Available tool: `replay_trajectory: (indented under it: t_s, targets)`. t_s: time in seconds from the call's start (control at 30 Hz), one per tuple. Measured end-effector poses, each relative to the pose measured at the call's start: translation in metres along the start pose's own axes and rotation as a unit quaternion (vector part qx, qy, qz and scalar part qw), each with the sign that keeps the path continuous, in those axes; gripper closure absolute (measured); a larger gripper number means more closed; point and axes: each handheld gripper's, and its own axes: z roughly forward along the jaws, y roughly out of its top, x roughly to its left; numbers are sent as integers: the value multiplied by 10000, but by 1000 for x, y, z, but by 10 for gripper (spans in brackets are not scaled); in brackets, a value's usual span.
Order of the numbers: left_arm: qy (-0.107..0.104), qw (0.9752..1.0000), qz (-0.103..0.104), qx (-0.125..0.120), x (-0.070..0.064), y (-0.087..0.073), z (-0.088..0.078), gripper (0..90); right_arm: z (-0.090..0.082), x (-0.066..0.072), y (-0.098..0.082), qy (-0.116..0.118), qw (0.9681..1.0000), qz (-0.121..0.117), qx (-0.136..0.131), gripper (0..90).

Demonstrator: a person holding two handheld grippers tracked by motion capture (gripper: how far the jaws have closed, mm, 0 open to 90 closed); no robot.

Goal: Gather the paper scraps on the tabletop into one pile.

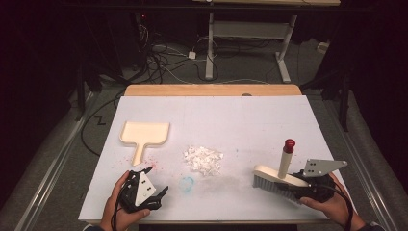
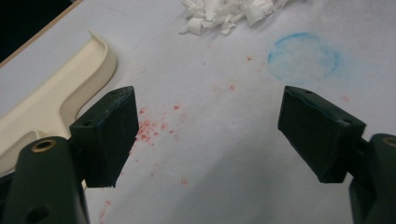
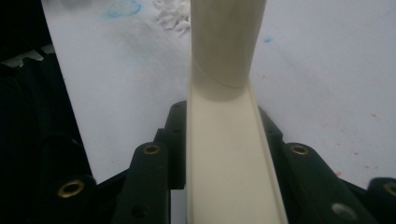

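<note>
Gripping the brush (image 1: 276, 180) by its stiff, light plastic back, I have my right gripper (image 1: 315, 185) clamped there, while my left gripper (image 1: 144, 190) gapes empty.

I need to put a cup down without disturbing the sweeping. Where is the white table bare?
The far half of the white table, beyond the cream plastic dustpan and the pile of white paper scraps, is bare. So is the stretch between the scraps and the cream hand brush. The near edge is crowded by both hands.

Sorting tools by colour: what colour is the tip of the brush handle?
Red, atop the cream brush handle; the tip shows best in the high view.
</note>
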Motion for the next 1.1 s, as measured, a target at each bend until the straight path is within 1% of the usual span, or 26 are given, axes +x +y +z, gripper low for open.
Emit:
replay_trajectory:
  t_s: [0.07,0.2,0.23,0.33,0.37,0.4,0.47,0.53,0.63,0.67,0.7,0.73,0.77,0.8,0.83,0.87,0.93,1.0,1.03,1.07,1.1]
  targets:
    - [-13,10000,16,9,-1,0,1,191,3,-8,1,-20,9999,51,86,678]
    - [-51,10000,54,32,-2,1,3,191,6,-26,3,49,9997,182,152,663]
    - [-55,10000,65,48,-2,1,3,191,7,-30,4,-2,9997,192,175,652]
    - [-79,9999,88,64,-2,1,4,191,10,-42,8,-70,9994,154,297,613]
    - [-80,9999,101,76,-3,2,4,191,11,-45,9,-83,9992,133,377,600]
    - [-83,9999,113,90,-3,2,4,191,13,-49,11,-96,9989,40,456,587]
    - [-97,9998,116,98,-3,2,4,191,16,-55,15,-153,9983,-71,554,565]
    - [-106,9998,110,92,-3,2,5,191,21,-60,21,-201,9964,-287,770,535]
    - [-118,9998,106,94,-3,2,5,191,30,-66,31,-228,9923,-614,1051,501]
    - [-133,9998,95,82,-3,2,5,191,33,-67,34,-212,9923,-611,1059,498]
    - [-139,9998,97,85,-3,1,5,191,37,-69,37,-146,9921,-647,1063,487]
    - [-138,9998,112,101,-3,1,5,191,39,-70,39,-157,9911,-743,1094,465]
    - [-150,9998,113,98,-3,1,5,191,42,-71,41,-278,9893,-822,1176,436]
    - [-165,9998,112,95,-3,1,6,191,44,-71,43,-435,9869,-846,1307,402]
    - [-163,9998,117,96,-4,1,6,191,46,-72,45,-623,9834,-958,1411,403]
    - [-169,9997,127,96,-4,1,6,191,45,-73,47,-782,9828,-947,1381,406]
    - [-174,9997,130,78,-4,2,6,191,39,-78,49,-942,9855,-785,1174,395]
    - [-169,9998,117,66,-3,2,6,191,33,-80,49,-1060,9884,-617,893,389]
    - [-163,9998,92,52,-3,2,6,191,30,-80,48,-1118,9892,-534,783,382]
    - [-160,9998,82,52,-2,2,6,191,28,-80,47,-1218,9893,-435,672,363]
    - [-151,9998,76,52,-2,2,6,191,25,-79,46,-1299,9893,-399,533,352]
